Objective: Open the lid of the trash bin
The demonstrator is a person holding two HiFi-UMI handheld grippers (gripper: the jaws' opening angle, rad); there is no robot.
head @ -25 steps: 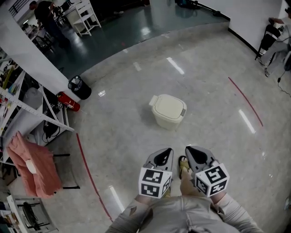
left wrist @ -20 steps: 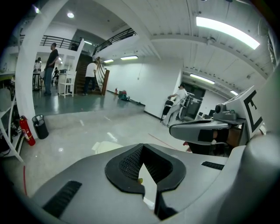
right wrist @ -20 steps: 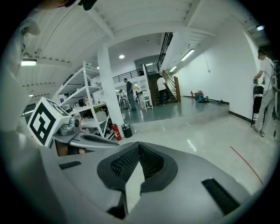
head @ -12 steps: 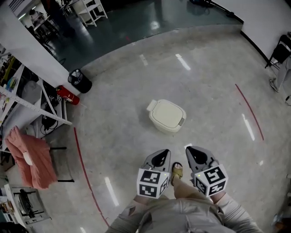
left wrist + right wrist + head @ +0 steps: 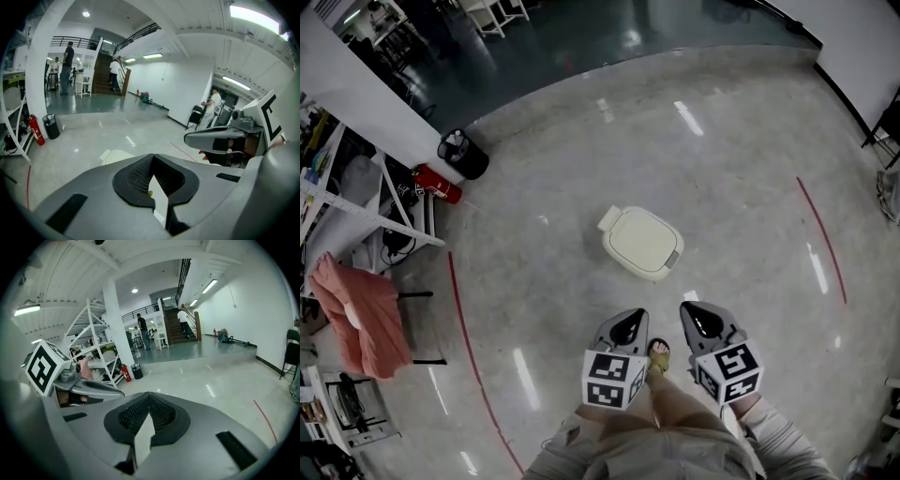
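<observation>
A cream trash bin [image 5: 641,243] stands on the shiny floor with its lid down, and a grey latch shows on its right side. Both grippers are held close to the body, well short of the bin. My left gripper [image 5: 627,326] is shut with nothing in it, and so is my right gripper [image 5: 701,322]. In the left gripper view the jaw tips [image 5: 152,159] meet, a corner of the bin [image 5: 115,156] peeks above them, and the right gripper [image 5: 220,136] shows alongside. In the right gripper view the tips [image 5: 149,397] also meet; the bin is hidden there.
A black waste basket [image 5: 463,155] and a red fire extinguisher [image 5: 437,184] sit by a white shelf rack [image 5: 356,216] at the left. A pink cloth [image 5: 361,314] hangs on a chair. Red floor lines [image 5: 473,366] run left and right. A sandalled foot [image 5: 657,354] shows between the grippers.
The person has walked forward: the trash bin has come a little closer and nearer the centre of the head view. Both grippers stay shut and side by side.
</observation>
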